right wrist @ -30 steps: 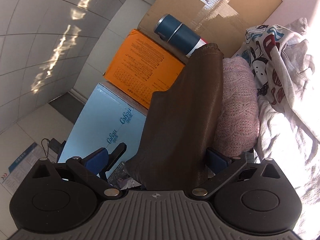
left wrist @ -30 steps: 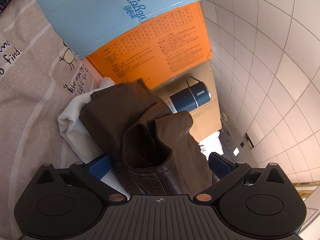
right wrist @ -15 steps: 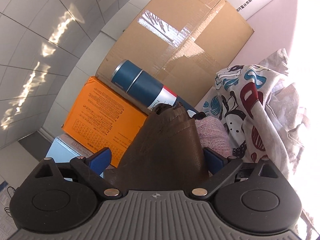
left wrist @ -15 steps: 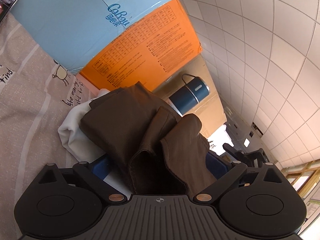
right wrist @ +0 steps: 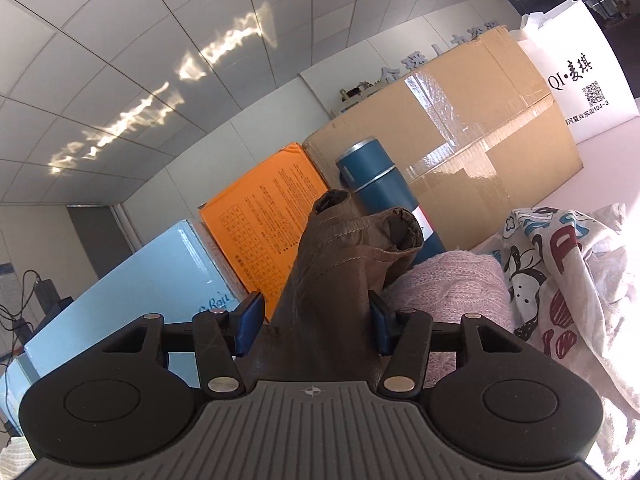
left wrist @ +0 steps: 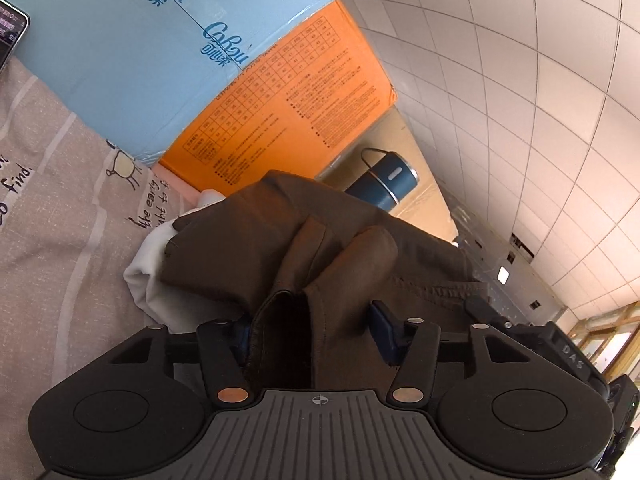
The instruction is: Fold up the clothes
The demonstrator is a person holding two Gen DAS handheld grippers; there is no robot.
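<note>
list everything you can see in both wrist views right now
brown garment: 1, dark brown, bunched between the jaws of both grippers
white cloth: 1, white, under the brown garment on the bedsheet
bedsheet: 1, grey with white stripes and print, left of left wrist view
pink sweater: 1, pink knit, right of the brown garment
patterned cloth: 1, white with red and blue print, far right
blue box: 1, light blue, at the back
orange box: 1, orange, beside the blue box
cardboard box: 1, tan, taped, behind the flask
flask: 1, dark blue, against the cardboard box
white bag: 1, white, printed, far right
phone: 1, dark, top left edge
left gripper: black, blue pads, closing on the garment
right gripper: same, closing on the garment
</note>
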